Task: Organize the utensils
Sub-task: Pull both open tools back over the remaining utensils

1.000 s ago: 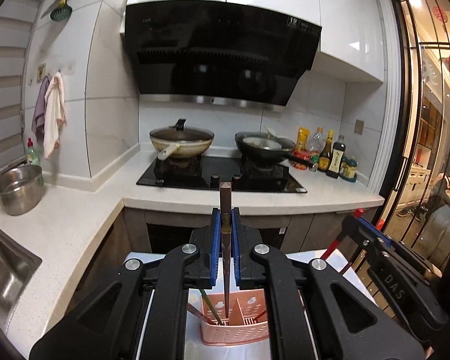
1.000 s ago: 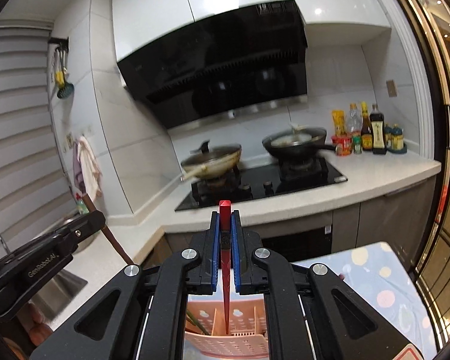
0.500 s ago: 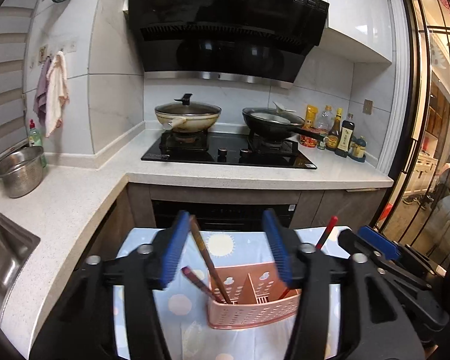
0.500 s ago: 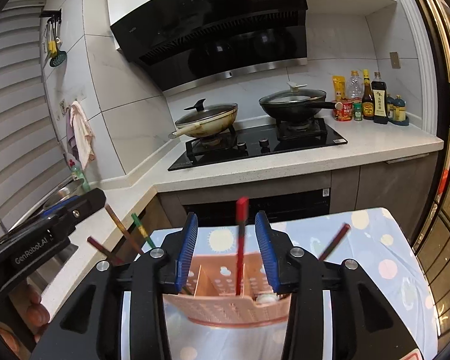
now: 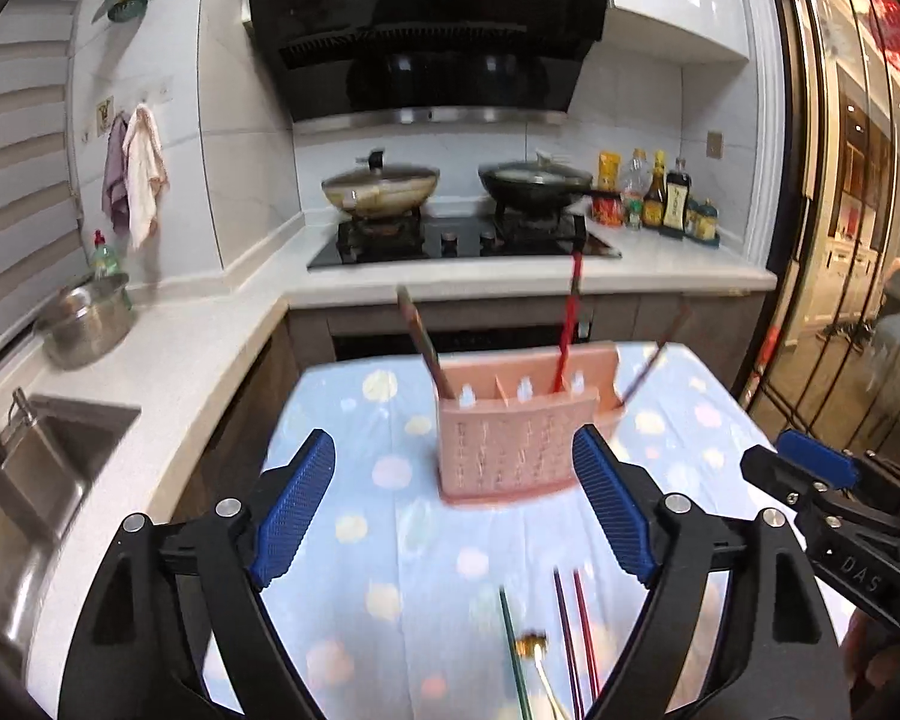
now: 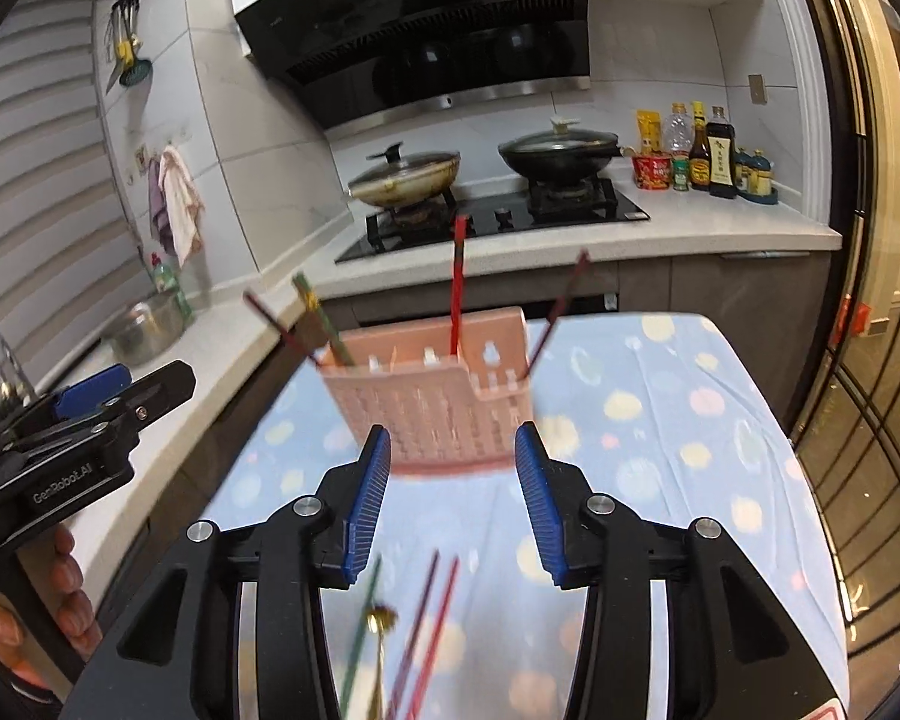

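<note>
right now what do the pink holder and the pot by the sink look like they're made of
Pink holder: looks like matte moulded plastic, judging by its uniform colour and walls pierced with rows of small slots. Pot on the counter beside the sink: probably stainless steel, given its shiny silver surface with bright reflections. Motion blur leaves finer texture unclear.

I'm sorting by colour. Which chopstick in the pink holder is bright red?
The one standing nearly upright in the middle compartment, the bright red chopstick. The others lean outward and are darker or green.
</note>
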Motion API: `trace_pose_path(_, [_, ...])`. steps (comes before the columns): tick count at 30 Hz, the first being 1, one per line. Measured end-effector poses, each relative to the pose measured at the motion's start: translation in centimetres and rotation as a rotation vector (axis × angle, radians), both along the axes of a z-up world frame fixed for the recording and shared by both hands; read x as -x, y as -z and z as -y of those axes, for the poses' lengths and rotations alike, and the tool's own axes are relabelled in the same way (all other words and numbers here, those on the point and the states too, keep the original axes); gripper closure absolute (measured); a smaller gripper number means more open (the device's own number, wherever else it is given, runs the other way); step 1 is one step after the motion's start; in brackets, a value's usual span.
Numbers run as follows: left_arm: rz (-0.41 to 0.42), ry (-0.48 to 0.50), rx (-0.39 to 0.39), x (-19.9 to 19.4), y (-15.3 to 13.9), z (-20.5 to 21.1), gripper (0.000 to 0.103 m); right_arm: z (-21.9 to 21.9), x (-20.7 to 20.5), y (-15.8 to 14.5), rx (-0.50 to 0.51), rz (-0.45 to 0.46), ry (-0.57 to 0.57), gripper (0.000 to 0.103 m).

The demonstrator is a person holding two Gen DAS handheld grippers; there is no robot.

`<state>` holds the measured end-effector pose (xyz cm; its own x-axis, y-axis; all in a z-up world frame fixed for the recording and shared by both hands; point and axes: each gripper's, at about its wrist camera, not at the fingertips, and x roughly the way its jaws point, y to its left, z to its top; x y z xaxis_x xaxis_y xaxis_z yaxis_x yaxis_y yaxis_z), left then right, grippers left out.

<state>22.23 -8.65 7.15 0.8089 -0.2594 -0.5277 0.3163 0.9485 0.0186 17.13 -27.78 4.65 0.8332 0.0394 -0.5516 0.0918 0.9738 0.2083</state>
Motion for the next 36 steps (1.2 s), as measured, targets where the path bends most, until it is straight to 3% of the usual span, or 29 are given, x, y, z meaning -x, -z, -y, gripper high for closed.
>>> trace_pose_path(8, [-0.200,0.015,0.001,6.6,7.7,-1.7,0.025,-1.9,8.5,6.3,0.005,-0.164,-0.009,0.060])
trace_pose_path(18, [-0.310,0.049,-0.105,13.5,15.9,-2.3,0.025,-4.0,14.9,12.5,0.008,-0.293,-0.004,0.060])
trace_pose_path(27, [-0.331,0.060,-0.144,14.1,18.7,-1.7,0.028,-5.3,15.4,14.5,-0.006,-0.331,-0.027,0.060])
trace_pose_path(36, [-0.361,0.060,-0.143,13.4,20.3,-2.2,0.053,-6.2,14.9,15.7,-0.010,-0.353,-0.047,0.060])
